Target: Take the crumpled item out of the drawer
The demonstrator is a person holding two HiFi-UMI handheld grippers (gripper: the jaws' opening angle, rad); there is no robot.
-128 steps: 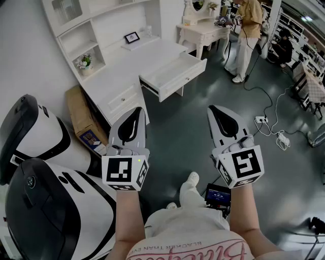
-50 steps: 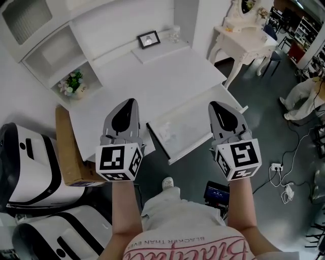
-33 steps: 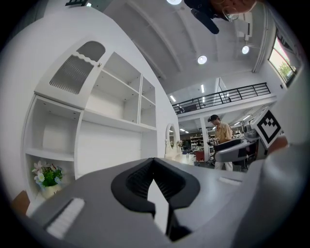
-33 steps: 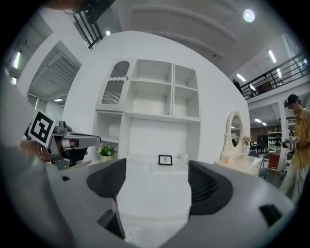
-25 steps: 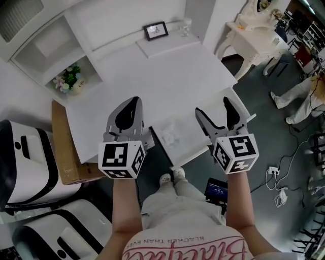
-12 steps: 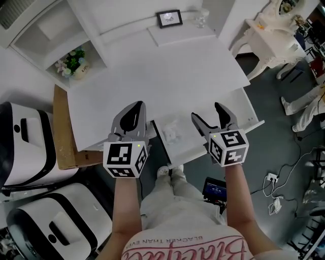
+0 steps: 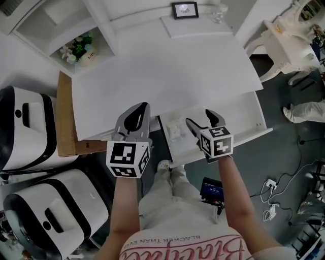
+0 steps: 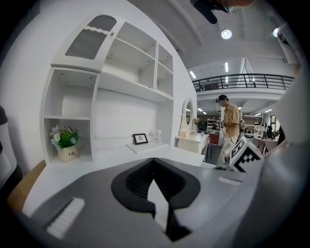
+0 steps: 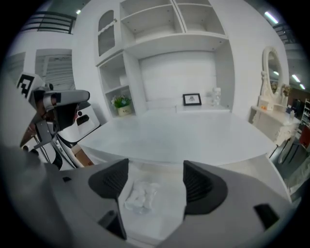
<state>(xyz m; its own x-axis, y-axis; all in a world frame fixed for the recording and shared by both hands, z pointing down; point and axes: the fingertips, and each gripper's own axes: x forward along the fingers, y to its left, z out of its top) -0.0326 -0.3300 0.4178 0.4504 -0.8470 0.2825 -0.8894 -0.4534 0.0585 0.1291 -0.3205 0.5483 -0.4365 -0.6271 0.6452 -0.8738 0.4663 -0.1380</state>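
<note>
The crumpled white item lies in the left end of the open white drawer under the desk top. My right gripper hangs open just right of it, above the drawer. In the right gripper view the crumpled item shows between the spread jaws of the right gripper, low and left of centre, untouched. My left gripper is shut and empty, held over the desk's front edge left of the drawer. The left gripper view has the left gripper shut, looking across the desk top.
White desk with shelves, a flower pot and a picture frame at the back. A cardboard box and white robot shells stand at left. On the floor lie a small screen and cables; a person's leg is at right.
My right gripper has dropped closer to the crumpled item, its jaws open since about a second ago. The left gripper keeps shut and has barely moved. The head view has moved in over the desk.
</note>
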